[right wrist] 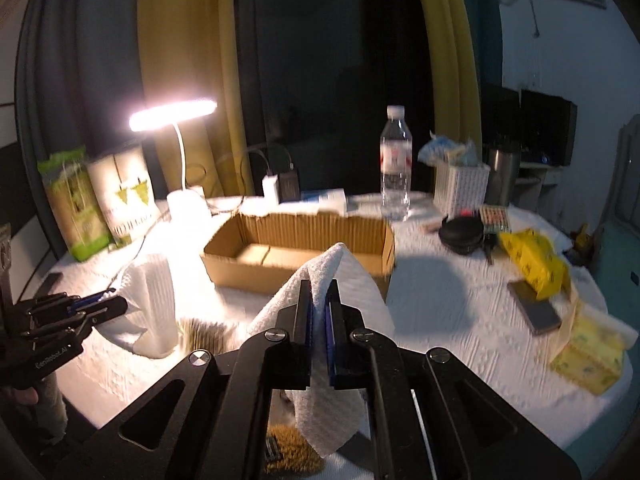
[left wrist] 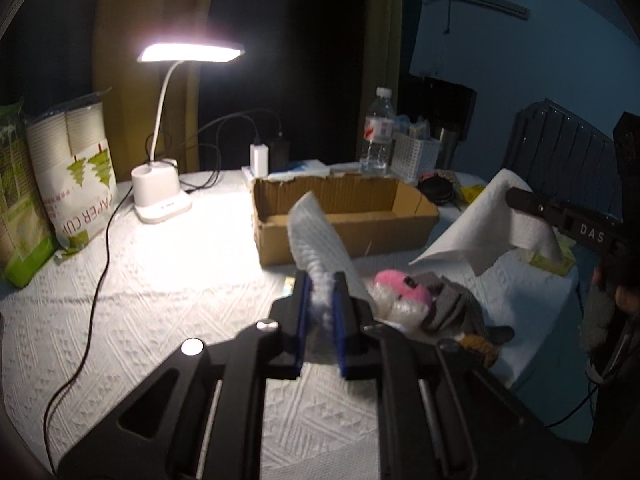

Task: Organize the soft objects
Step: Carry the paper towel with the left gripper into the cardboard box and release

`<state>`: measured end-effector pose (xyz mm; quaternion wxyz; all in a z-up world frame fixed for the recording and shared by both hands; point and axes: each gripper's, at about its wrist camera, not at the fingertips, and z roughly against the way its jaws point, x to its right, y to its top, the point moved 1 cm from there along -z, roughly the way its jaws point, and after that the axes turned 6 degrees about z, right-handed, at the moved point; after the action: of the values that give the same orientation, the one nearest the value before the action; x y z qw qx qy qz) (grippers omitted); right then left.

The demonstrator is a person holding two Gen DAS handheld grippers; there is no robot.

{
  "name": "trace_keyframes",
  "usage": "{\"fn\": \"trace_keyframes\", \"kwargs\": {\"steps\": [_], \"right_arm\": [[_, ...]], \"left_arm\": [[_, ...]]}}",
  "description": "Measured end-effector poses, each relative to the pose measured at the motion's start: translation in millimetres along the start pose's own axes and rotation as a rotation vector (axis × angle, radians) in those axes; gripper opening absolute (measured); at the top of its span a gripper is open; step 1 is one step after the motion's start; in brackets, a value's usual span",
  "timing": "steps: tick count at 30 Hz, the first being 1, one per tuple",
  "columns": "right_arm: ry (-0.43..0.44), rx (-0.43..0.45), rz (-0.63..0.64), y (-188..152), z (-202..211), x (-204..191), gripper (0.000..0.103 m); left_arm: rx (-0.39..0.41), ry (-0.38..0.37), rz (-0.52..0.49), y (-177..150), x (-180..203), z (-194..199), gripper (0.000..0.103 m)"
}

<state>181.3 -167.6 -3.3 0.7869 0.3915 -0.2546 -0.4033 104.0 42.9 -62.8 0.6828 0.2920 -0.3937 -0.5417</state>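
My left gripper (left wrist: pixel 322 280) is shut on a white paper towel sheet (left wrist: pixel 316 236) and holds it up above the table in front of the open cardboard box (left wrist: pixel 344 216). My right gripper (right wrist: pixel 319 286) is shut on another white paper towel (right wrist: pixel 328 268), lifted in front of the same box (right wrist: pixel 296 252). The right gripper (left wrist: pixel 516 196) with its towel (left wrist: pixel 480 236) shows at the right of the left wrist view. The left gripper (right wrist: pixel 116 304) with its towel (right wrist: pixel 150 312) shows at the left of the right wrist view. A pink and grey plush toy (left wrist: pixel 424 296) lies on the table beneath.
A lit desk lamp (left wrist: pixel 160 200) with cables stands back left beside paper cup packs (left wrist: pixel 76 176). A water bottle (right wrist: pixel 395 164), white basket (right wrist: pixel 460 188), black round case (right wrist: pixel 460 236), yellow packets (right wrist: pixel 532 264) and a phone (right wrist: pixel 534 306) lie to the right. A white textured cloth (left wrist: pixel 160 312) covers the table.
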Motion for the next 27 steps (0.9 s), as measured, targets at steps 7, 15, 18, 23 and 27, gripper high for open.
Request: {"fn": "trace_keyframes", "kwargs": {"steps": [7,15,18,23,27], "right_arm": [[0.028,0.057,-0.001,21.9,1.8,16.2,0.006],[0.060,0.098,0.014,40.7,-10.9,38.4,0.006],[0.078,0.090,0.026,45.9,-25.7,47.7,0.006],[0.109,0.067,0.028,51.4,-54.0,61.0,0.006],[0.134,0.044,0.034,55.6,-80.2,69.4,0.006]], "left_arm": [[0.048,-0.003,-0.008,25.3,9.0,-3.3,0.011],[0.095,-0.001,-0.032,51.9,27.8,-15.7,0.011],[0.104,-0.002,-0.036,59.8,35.2,-25.2,0.011],[0.103,-0.005,-0.043,69.3,45.6,-43.1,0.011],[0.103,-0.009,-0.055,77.5,54.4,-58.3,0.011]]}}
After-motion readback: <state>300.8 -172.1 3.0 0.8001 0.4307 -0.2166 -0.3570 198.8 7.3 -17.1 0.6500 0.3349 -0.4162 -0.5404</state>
